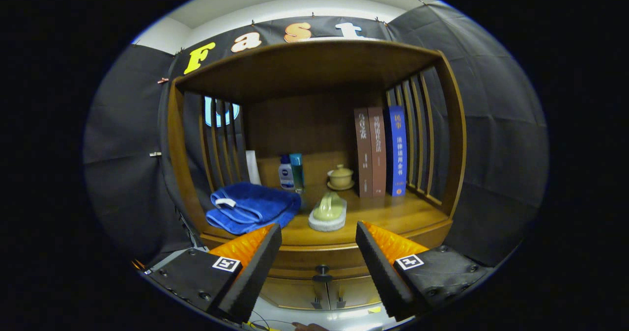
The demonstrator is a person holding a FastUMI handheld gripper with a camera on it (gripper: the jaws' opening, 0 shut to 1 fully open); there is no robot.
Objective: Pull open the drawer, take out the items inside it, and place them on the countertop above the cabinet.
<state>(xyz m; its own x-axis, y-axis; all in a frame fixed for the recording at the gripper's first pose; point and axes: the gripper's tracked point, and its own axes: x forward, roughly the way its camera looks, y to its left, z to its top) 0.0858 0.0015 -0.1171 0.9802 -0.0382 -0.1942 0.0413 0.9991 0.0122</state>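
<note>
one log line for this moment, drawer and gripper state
phase: approach | gripper: open, holding nothing | drawer: shut, knob between fingers, beyond them | countertop: blue towel, brush

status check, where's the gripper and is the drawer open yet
Hand-held gripper open, empty, facing the cabinet. Drawer shut, knob just ahead between the fingers. Towel and brush on the countertop, nothing blocking the knob.

We see a warm brown wooden cabinet holding a deep blue folded towel with a white tag, a pale green brush on a white base, a beige lidded cup, two brown books and one blue book with gold lettering.
</note>
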